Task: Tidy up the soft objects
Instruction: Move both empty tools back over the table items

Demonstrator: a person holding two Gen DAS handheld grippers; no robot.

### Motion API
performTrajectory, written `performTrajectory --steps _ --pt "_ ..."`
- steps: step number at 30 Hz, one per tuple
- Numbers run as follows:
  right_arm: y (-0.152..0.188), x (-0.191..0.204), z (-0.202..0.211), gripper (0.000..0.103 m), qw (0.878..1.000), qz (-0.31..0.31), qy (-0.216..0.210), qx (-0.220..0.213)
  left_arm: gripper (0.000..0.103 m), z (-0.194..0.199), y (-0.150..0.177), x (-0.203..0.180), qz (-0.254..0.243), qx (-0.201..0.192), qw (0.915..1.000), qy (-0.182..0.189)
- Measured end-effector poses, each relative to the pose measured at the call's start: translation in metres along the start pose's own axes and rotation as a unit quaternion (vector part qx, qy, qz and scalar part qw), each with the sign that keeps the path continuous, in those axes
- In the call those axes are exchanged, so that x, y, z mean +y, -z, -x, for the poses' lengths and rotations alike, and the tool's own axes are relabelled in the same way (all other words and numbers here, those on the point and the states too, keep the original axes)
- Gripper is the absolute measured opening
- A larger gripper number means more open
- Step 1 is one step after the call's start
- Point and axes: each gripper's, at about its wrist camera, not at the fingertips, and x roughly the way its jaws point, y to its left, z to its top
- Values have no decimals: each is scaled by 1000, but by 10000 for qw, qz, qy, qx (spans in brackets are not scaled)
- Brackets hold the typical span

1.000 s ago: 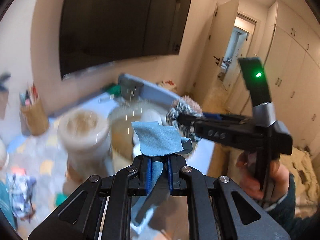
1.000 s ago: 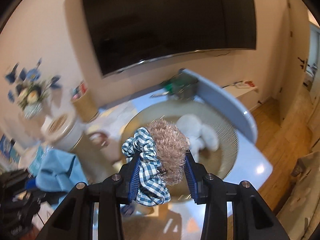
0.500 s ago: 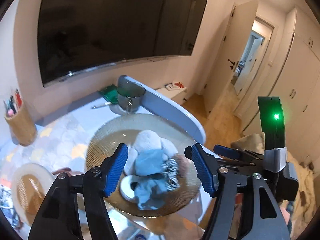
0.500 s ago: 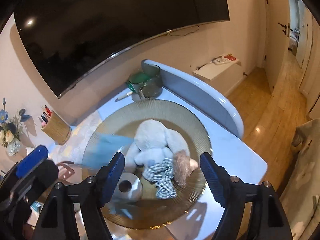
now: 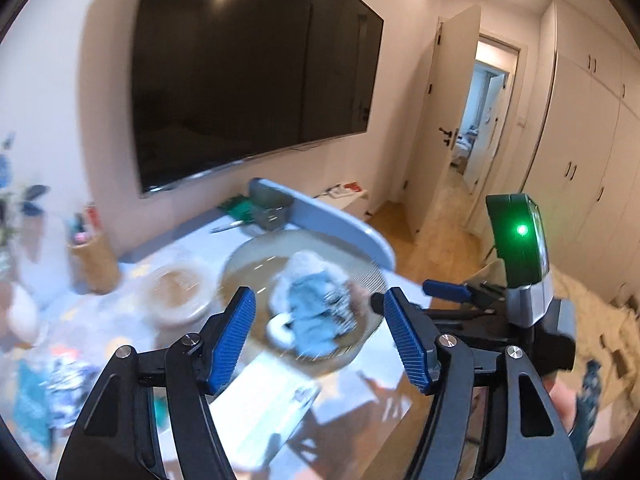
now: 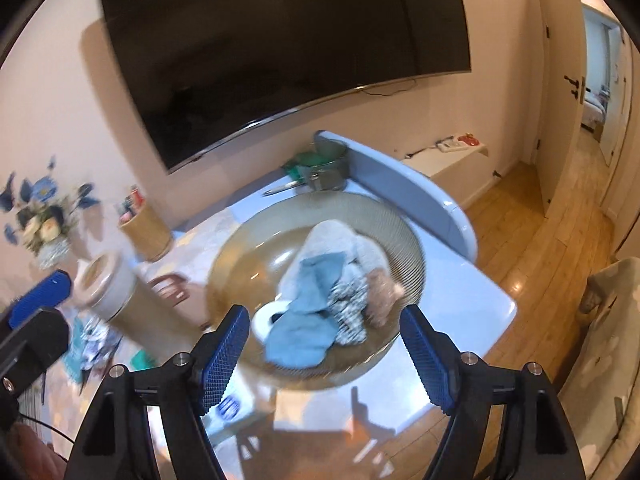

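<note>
Soft things lie heaped in the amber glass bowl (image 6: 240, 248) on the pale blue desk (image 6: 480, 292): a blue cloth (image 6: 300, 334) at the front, a checked scrunchie (image 6: 350, 312) touching its right edge, a pinkish fuzzy scrunchie (image 6: 380, 296) beside that, and a cream plush toy (image 6: 332, 240) behind them all. A small white ring-shaped thing (image 6: 268, 318) sits just left of the cloth, inside the bowl.

From left to right in the right wrist view: a vase of blue and white flowers (image 6: 44, 224) stands by the wall, then a woven cup of pens (image 6: 146, 226), then a tall beige canister (image 6: 116, 296) tilted in the blur, close to the bowl's left rim. Behind the bowl stands a grey metal pot (image 6: 328, 166) with something green beside it. A dark TV (image 6: 280, 40) hangs on the wall above.

The left tool (image 5: 320, 340) hangs over the bowl's near side with its blue pads wide apart; the jaws have just been opening, and nothing sits between them. The right tool (image 6: 324, 356) is likewise spread wide and empty above the bowl's front rim. In the left wrist view it shows at the right, a green light on its body.
</note>
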Motion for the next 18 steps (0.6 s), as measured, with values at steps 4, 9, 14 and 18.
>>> performTrajectory --steps 4,9,14,18 --pt "30 31 14 76 9991 393 -139 99 72 46 28 29 51 -57 9995 -319" --pt "71 93 30 76 9912 1281 -306 122 72 102 56 80 432 -294 9947 -882" --pt "90 159 48 77 9772 1994 -727 -53 72 158 80 129 743 -478 9817 -1688" --pt "105 208 56 83 9669 2245 -1203 -165 72 186 106 161 748 -415 9683 -2347"
